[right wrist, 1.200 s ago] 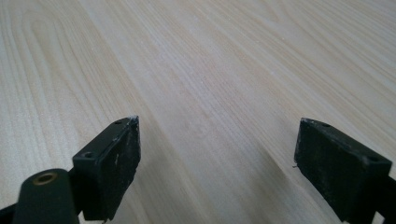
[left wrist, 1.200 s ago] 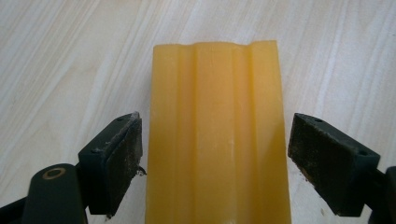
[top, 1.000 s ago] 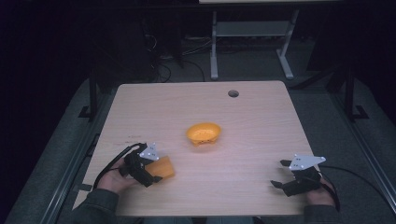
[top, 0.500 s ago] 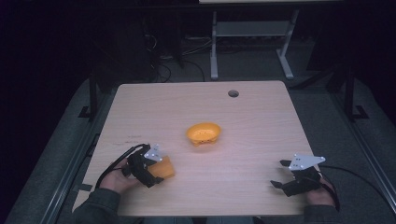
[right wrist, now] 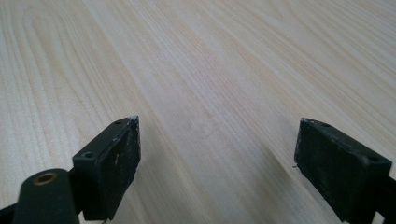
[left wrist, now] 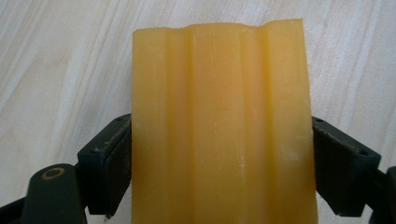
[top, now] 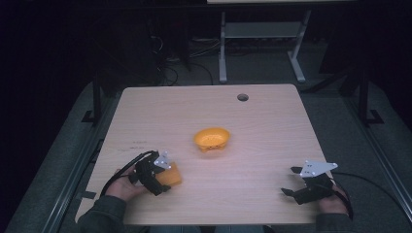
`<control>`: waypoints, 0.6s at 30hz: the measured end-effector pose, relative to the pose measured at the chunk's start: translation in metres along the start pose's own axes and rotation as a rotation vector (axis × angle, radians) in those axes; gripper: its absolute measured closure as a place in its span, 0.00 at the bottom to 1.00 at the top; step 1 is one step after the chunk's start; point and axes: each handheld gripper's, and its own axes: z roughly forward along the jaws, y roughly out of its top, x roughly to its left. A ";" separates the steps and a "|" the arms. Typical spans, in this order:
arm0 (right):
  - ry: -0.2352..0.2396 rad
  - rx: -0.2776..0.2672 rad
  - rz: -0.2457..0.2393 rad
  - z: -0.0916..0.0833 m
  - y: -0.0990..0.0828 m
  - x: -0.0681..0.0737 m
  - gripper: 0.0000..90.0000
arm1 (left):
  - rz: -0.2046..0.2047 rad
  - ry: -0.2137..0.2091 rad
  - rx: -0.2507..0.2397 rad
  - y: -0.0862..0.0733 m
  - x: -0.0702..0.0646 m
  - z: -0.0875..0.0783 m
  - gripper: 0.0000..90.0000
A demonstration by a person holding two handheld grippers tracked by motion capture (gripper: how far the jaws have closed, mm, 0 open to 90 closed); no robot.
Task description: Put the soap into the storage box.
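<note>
On the table (top: 272, 145), left gripper (top: 163, 175) jaws clamping unmarked yellow block (left wrist: 219, 126), right gripper (top: 290, 180) jaws spread.

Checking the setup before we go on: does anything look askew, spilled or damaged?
Nothing stands out. The yellow ridged block sits squarely between the left gripper jaws, and the orange bowl is upright mid-table.

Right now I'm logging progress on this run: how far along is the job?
Done: the left tool has its jaws pressed on both sides of the yellow ridged block, near the table's front left corner. In hand: that grip. Left, probably: getting the block to the orange bowl, which sits mid-table, apart from it. The right tool is open, holding nothing.
</note>
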 end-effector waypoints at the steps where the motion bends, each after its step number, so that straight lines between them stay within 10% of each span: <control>1: 0.000 0.000 0.000 0.000 0.000 0.000 0.16 | 0.000 0.000 0.000 0.000 0.000 0.000 0.19; 18: -0.003 -0.001 -0.004 -0.001 0.000 0.000 0.16 | 0.005 -0.018 -0.004 0.000 -0.001 -0.001 0.23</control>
